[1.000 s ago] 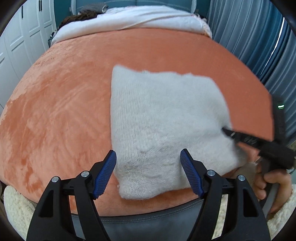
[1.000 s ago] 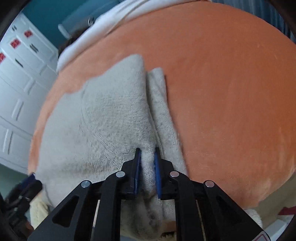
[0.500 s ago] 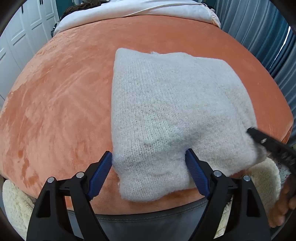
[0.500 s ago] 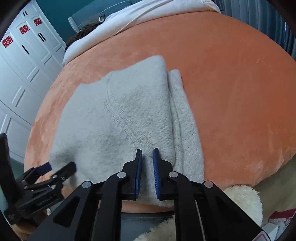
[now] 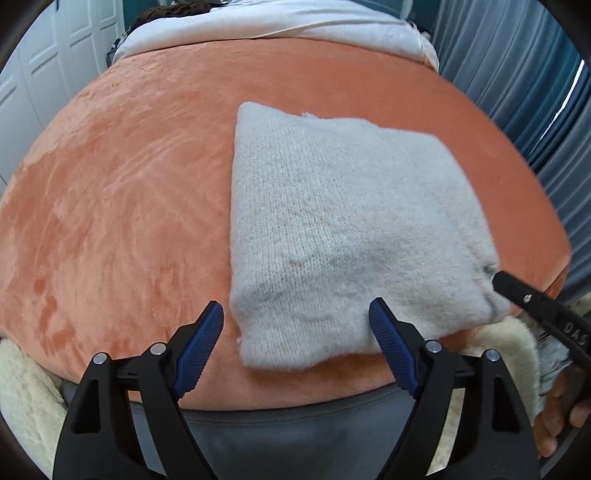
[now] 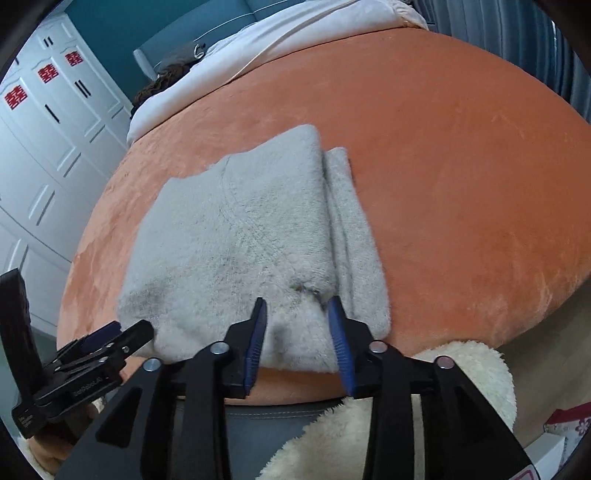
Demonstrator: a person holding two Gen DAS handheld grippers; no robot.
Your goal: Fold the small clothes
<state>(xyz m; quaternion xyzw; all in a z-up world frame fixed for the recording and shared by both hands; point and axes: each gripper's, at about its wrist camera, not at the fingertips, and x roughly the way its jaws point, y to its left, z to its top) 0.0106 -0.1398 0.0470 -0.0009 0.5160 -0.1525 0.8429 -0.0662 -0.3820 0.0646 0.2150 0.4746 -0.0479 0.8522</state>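
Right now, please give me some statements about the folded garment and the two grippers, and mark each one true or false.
1. The grey knitted garment lies folded on the orange blanket. True.
2. The left gripper is clamped shut on the garment. False: its jaws stand wide, pressing on nothing.
3. The right gripper grips a fold tightly. False: its jaws are opening and the pads do not press the cloth.
4. White bedding lies at the far end of the blanket. True.
5. The garment hangs in the air. False: it rests flat on the blanket.
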